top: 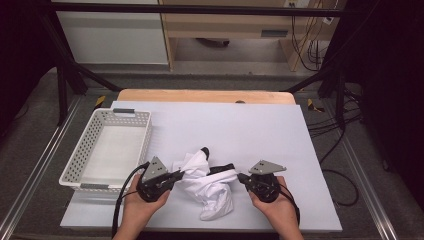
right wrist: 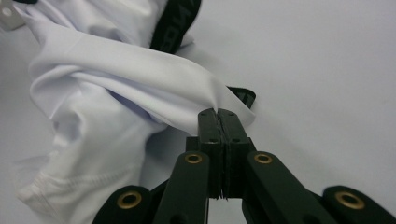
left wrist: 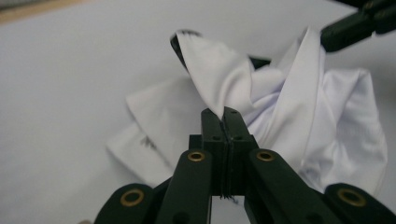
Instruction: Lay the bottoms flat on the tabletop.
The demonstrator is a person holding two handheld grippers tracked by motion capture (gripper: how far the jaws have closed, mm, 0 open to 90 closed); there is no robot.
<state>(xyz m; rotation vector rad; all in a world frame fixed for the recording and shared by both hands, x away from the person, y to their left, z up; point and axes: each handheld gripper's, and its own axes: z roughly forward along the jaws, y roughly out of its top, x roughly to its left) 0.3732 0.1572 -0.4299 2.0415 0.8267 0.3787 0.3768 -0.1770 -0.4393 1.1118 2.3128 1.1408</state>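
Pinching the white garment (top: 207, 182), both tongs (top: 176, 175) (top: 241, 176) face inward.

Item count, table scene

One white garment with black trim (top: 207, 182); one white perforated basket (top: 80, 160); two hand-held grippers, left (top: 176, 175) and right (top: 241, 177); two hands (top: 142, 205); one table with a pale sheet (top: 260, 130).

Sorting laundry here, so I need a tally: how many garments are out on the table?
1: a crumpled white garment with black trim lies near the table's front edge, pinched by the left gripper and right gripper. Its folds might hide another.
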